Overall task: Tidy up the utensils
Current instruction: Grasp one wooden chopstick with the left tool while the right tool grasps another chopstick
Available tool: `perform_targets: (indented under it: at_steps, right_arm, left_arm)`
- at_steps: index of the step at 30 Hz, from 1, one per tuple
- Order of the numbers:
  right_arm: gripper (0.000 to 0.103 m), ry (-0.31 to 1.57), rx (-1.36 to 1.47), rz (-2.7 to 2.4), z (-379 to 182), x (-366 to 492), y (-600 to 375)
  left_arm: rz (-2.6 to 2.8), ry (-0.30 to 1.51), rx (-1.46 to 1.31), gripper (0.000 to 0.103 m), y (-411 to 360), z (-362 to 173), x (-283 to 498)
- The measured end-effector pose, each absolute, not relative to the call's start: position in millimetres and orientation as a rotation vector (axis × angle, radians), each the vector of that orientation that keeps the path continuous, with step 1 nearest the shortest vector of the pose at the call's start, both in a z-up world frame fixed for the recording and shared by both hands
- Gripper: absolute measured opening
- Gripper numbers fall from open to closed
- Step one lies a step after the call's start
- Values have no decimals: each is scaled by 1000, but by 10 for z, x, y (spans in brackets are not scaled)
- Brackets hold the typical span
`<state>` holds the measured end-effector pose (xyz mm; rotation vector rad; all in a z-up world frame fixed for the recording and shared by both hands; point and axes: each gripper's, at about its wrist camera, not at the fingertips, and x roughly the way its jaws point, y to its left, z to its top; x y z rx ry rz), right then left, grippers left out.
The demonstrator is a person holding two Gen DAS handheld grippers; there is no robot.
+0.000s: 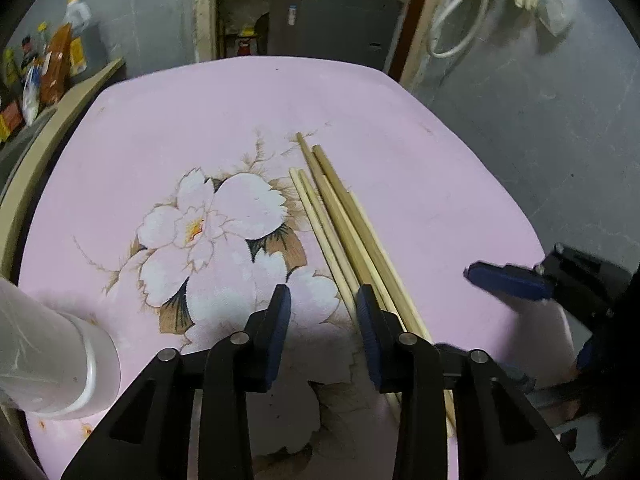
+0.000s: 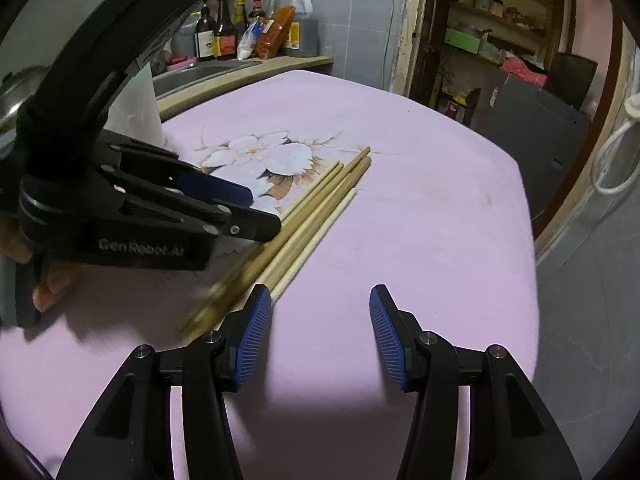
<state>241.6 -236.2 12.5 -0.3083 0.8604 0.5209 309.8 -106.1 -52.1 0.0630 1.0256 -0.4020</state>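
Four wooden chopsticks (image 1: 340, 216) lie side by side on the pink flowered worktop (image 1: 420, 184) in the left wrist view, where the left tool (image 1: 324, 304) hovers with jaws parted and nothing between them, its right finger over the sticks, a white cup (image 1: 52, 364) standing at left. From the right wrist view, the right tool (image 2: 320, 316) hangs released just beside the chopsticks (image 2: 320, 208), the left tool (image 2: 244, 216) above them.

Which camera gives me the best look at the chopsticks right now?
The left wrist view: the chopsticks lie sharp and nearly full length on the pink table. In the right wrist view the chopsticks are partly hidden by the left gripper, and their near ends are blurred.
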Motion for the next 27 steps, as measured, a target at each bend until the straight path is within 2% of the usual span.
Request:
perform_targets:
  at_steps: [10,13,22,27]
  right_arm:
    - [49,841,-417,446,79,2463,-2319]
    - [49,862,-324,479,122,2507,-2418]
    - [49,877,-326,513,90,2468,-2263]
    - [48,875,-379,481,96,2452,-2212]
  left_arm:
    - [-386,1039,83,24,-1112,-526,3136]
    - [-378,1052,66,22,-1125,-524,3227]
    - [-347,1063,50,4,-1086,-500,3355]
    - [-357,1069,45,4,-1021,-504,3290]
